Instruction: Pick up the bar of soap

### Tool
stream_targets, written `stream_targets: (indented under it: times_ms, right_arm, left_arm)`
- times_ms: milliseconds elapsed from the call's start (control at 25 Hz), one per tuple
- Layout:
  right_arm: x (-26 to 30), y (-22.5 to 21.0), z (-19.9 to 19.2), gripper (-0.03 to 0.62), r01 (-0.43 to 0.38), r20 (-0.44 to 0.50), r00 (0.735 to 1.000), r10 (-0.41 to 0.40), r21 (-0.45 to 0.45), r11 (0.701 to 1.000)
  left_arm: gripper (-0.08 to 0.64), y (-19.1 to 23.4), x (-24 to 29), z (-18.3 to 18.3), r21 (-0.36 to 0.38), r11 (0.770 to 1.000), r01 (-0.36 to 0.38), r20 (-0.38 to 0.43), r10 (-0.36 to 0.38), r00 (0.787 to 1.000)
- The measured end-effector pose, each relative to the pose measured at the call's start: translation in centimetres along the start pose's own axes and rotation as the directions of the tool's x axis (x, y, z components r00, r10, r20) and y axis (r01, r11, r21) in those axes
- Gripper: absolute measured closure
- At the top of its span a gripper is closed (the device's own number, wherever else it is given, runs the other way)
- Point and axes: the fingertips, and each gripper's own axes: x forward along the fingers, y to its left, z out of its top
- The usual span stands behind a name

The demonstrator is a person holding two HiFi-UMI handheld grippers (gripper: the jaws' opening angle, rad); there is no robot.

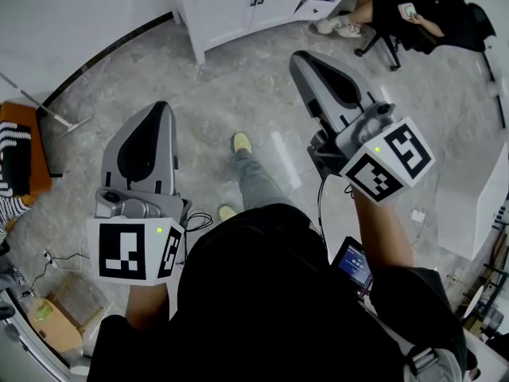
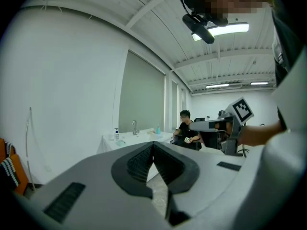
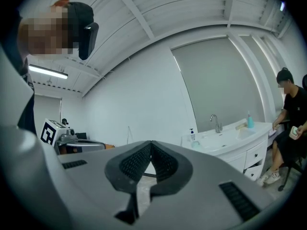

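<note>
I cannot make out a bar of soap in any view. A white vanity (image 1: 238, 6) stands across the marble floor, and its counter (image 2: 139, 137) (image 3: 230, 135) carries a faucet (image 3: 217, 122), a pump bottle (image 3: 192, 135) and a blue bottle (image 3: 249, 120). A small pale thing (image 3: 196, 145) lies beside the pump bottle, too small to identify. My left gripper (image 1: 163, 106) (image 2: 153, 143) is held in the air, shut and empty. My right gripper (image 1: 296, 56) (image 3: 151, 143) is also raised, its jaws closed together with nothing between them. Both point toward the vanity from a distance.
A person sits on a chair (image 1: 413, 14) right of the vanity. An orange seat (image 1: 20, 146) and a thin pole (image 1: 48, 110) stand at the left. A cardboard box (image 1: 56, 313) and cables lie lower left. A white unit (image 1: 477, 205) is on the right.
</note>
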Motion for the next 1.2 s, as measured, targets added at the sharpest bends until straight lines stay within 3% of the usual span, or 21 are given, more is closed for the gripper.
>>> stream_targets:
  times_ms: [640,1200]
  right_arm:
    - [8.0,-9.1,1.4,0.586,-0.045,-0.01,0.999,0.046,0.047,0.998]
    - [12.8,-16.2,3.4,0.586,-0.126,0.0,0.992,0.126,0.044,0.991]
  left_arm:
    - [0.552,3.7,11.9,2.8,0.027,1.0,-0.015,-0.033,0.016,0.999]
    - [0.552,5.4,20.4,5.3,0.06,0.995,-0.085,-0.024,0.087,0.996]
